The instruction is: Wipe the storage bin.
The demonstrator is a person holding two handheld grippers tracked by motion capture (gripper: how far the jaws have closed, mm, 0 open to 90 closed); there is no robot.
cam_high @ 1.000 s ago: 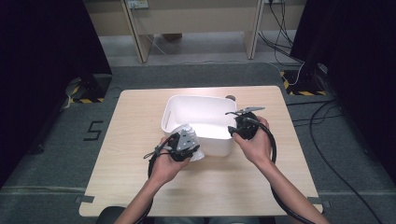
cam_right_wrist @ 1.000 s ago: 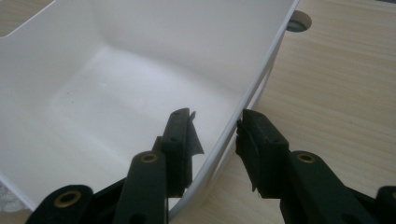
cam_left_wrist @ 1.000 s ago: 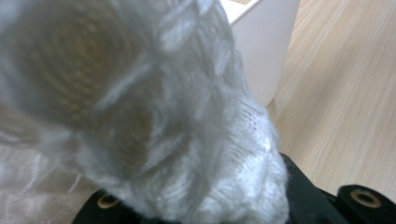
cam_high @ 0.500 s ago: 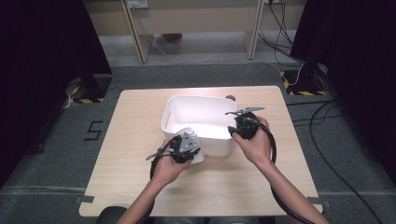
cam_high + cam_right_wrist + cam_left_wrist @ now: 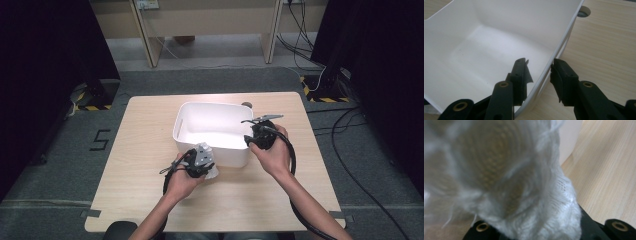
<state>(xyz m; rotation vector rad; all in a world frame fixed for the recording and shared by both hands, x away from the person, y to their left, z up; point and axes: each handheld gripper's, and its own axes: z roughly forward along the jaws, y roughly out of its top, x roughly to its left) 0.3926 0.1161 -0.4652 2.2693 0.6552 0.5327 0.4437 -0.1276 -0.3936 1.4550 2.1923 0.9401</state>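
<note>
Nearest the table's front edge, just outside the near wall of the white rectangular plastic tub (image 5: 212, 131): left gripper (image 5: 202, 162), jaws clamped on a pale grey-white knitted cloth (image 5: 541, 215). Cloth bunched and fuzzy, spilling up from between the black jaws in the left gripper view; seen from above as a small white lump (image 5: 212, 172) resting on the light wooden table (image 5: 145, 150), touching or nearly touching the tub's near wall. Farther back, at the tub's right wall: right gripper (image 5: 539, 72), jaws astride the thin rim, one inside the tub, one outside, a gap showing on each side of the plastic, so not pressing on it. Tub interior bare and white. Beyond the tub's far right corner, a small round grey disc (image 5: 583, 11) flush in the tabletop.
</note>
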